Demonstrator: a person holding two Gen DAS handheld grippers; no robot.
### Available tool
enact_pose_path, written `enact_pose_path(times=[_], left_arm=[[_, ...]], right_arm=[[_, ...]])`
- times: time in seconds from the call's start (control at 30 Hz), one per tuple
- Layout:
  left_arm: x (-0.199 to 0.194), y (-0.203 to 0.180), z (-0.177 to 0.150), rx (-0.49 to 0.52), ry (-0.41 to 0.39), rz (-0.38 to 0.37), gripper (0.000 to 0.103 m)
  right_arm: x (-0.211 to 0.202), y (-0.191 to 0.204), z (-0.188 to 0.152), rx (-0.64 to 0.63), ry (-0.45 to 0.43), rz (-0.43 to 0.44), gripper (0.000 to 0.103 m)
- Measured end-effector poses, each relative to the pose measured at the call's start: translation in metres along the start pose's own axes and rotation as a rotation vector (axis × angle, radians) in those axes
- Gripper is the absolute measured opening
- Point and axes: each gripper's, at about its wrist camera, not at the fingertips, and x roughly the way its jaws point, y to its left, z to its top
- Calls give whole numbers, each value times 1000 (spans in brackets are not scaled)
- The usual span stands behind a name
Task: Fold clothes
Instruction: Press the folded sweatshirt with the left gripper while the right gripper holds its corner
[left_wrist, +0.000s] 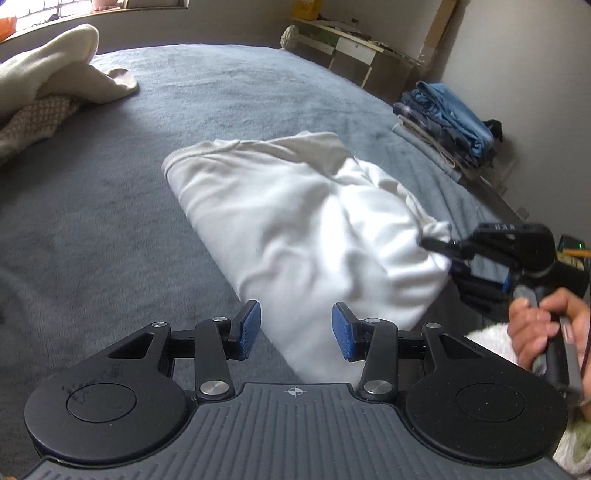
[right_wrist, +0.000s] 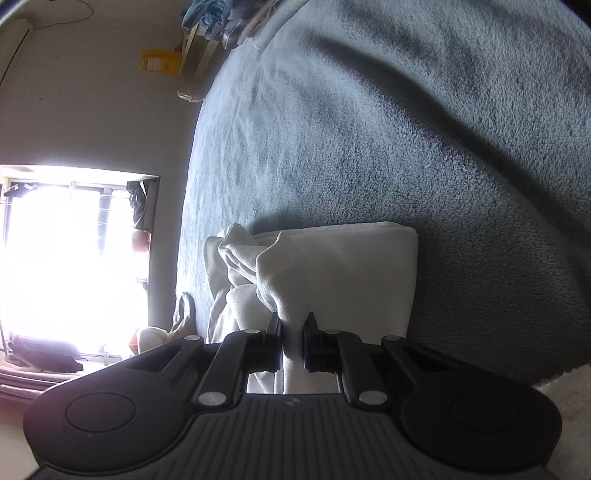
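On the bed (left_wrist: 147, 206), the right hand-held gripper (right_wrist: 293, 332) pinches the folded white garment's (left_wrist: 295, 221) edge while the left hand-held gripper (left_wrist: 296, 326), beside it, gapes empty.

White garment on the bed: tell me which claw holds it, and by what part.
The right claw is shut on the white garment, pinching a bunched fold at its near edge. The left claw is open and holds nothing.

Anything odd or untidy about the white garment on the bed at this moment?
Yes: the white garment is only roughly folded, its corner bunched where the right gripper pinches it; the left gripper is open and empty.
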Motion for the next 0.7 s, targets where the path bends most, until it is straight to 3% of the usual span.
enact_pose_path(times=[0.23, 0.4, 0.53, 0.7], left_arm=[[5, -21, -43, 129, -25, -44, 53], [16, -35, -58, 241, -32, 46, 53], [17, -32, -60, 244, -75, 87, 53], [19, -29, -60, 236, -100, 73, 53]], right_arm=[[1, -1, -4, 29, 12, -1, 12], [7, 4, -5, 22, 41, -20, 17], [3, 4, -8, 28, 38, -39, 30], [5, 10, -7, -15, 57, -62, 34]])
